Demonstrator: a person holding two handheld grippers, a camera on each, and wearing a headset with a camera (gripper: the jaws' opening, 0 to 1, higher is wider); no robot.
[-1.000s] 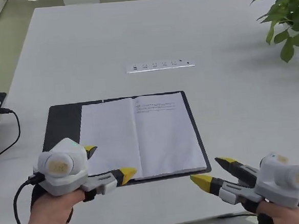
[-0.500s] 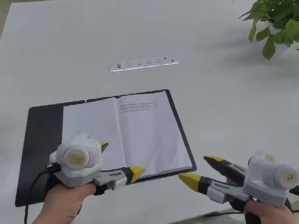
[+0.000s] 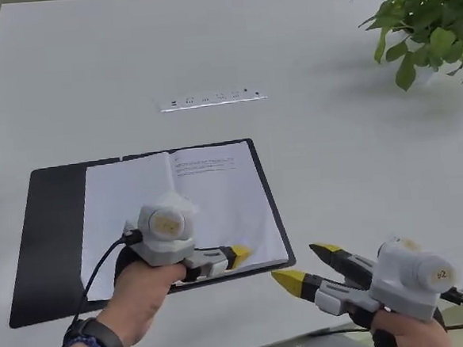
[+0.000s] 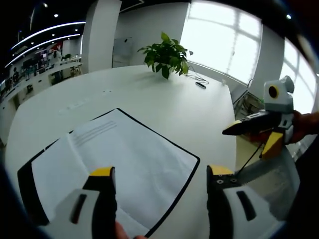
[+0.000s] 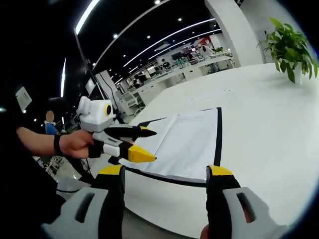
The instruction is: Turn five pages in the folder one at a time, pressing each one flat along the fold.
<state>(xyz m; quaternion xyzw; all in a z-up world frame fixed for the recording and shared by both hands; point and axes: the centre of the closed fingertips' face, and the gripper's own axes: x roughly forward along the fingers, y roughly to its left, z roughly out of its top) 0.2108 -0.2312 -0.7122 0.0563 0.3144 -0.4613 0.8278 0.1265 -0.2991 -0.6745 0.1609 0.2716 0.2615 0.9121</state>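
The black folder lies open on the white table, with white pages on both sides and a few lines of print at the top of the right page. My left gripper hovers over the lower part of the right page, jaws apart and nothing between them. In the left gripper view the right page lies just ahead of it. My right gripper is open beside the folder's lower right corner, off the paper. From the right gripper I see the folder and the left gripper.
A white power strip lies beyond the folder. A potted plant stands at the far right. The table's near edge runs just under both hands, and a cable trails from the left gripper. The right gripper shows at the right of the left gripper view.
My left gripper has moved right, from the bottom of the left page to over the bottom of the right page. The right gripper has stayed near the lower right corner.
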